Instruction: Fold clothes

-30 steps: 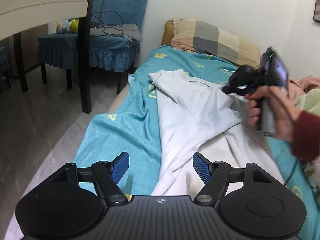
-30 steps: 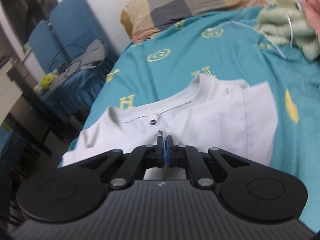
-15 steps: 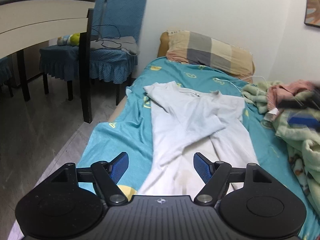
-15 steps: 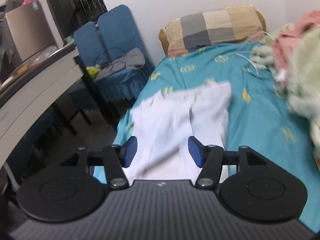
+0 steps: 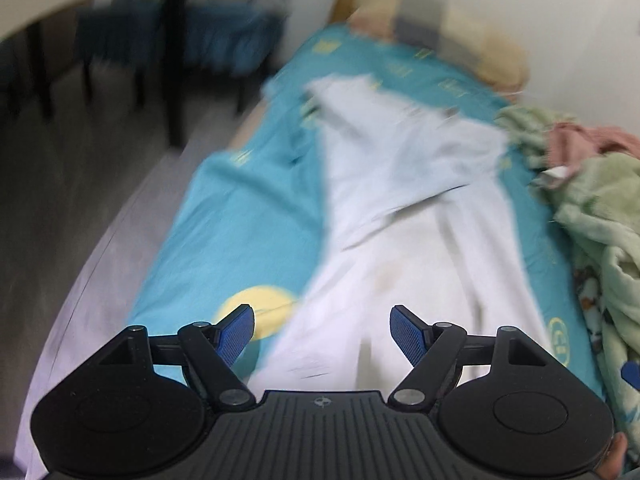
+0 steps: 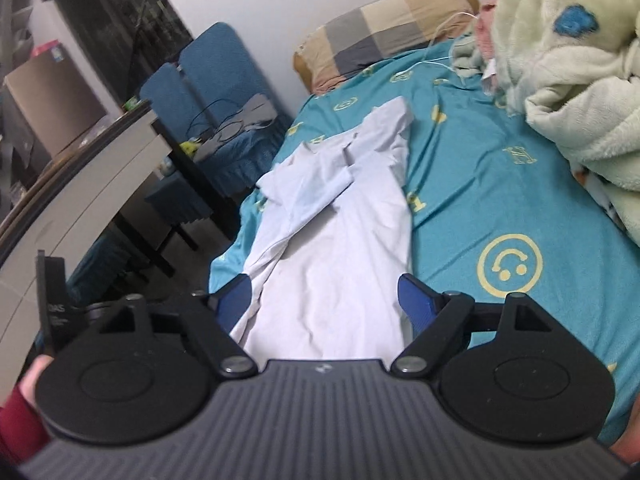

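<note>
Teal-sheeted bed (image 6: 500, 184) bearing white shirt (image 6: 340, 240), long axis running from pillow (image 6: 384, 32) toward both hand-held grippers; right hand-held gripper (image 6: 325, 294) just spread apart, empty, nearer the hem; left hand-held gripper (image 5: 322, 330) apart, empty.

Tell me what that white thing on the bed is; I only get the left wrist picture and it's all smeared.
Observer: A white shirt, lying lengthwise on the teal sheet, one sleeve folded across its chest.
Operator: Is the other claw holding it?
Observer: No. The right gripper is open; its jaws have just been opening and pinch nothing. The shirt lies beneath them.
Operator: What's on that blue chair?
Observer: Black cables and a grey cloth lie on the chair seat.
</note>
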A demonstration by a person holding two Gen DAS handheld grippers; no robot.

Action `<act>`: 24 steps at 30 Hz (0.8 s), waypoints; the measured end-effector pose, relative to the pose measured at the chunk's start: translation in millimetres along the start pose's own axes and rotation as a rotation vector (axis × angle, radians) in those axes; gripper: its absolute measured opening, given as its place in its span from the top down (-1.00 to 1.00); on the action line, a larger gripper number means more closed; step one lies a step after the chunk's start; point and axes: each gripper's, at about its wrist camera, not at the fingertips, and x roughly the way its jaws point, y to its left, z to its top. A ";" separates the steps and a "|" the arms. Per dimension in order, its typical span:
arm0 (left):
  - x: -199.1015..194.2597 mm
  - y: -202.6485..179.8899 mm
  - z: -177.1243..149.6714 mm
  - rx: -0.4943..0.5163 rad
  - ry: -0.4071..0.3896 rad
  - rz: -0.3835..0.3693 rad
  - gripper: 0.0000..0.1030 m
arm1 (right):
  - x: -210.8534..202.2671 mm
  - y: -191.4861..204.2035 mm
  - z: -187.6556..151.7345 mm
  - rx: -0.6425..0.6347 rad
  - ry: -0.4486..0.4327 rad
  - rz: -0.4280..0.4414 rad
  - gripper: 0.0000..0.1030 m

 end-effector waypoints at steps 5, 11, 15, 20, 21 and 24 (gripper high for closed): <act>-9.5 46.2 8.7 0.042 0.124 -0.031 -0.48 | 11.6 -12.8 1.5 0.065 0.028 0.028 -0.59; -2.7 98.6 -6.1 -0.009 0.261 -0.168 -0.41 | 24.3 -15.9 5.3 0.100 0.041 0.042 -0.59; 5.8 119.1 -24.1 0.011 0.319 -0.196 -0.39 | 28.7 -16.5 4.5 0.111 0.056 0.044 -0.59; 20.7 131.4 -38.1 0.021 0.398 -0.253 -0.35 | 35.7 -10.7 3.6 0.111 0.088 0.051 -0.59; 23.2 131.7 -39.8 0.036 0.408 -0.262 -0.35 | 37.0 -8.6 3.2 0.106 0.093 0.047 -0.59; 24.2 118.7 -43.2 0.138 0.423 -0.258 -0.35 | 38.6 -3.9 1.2 0.091 0.107 0.032 -0.58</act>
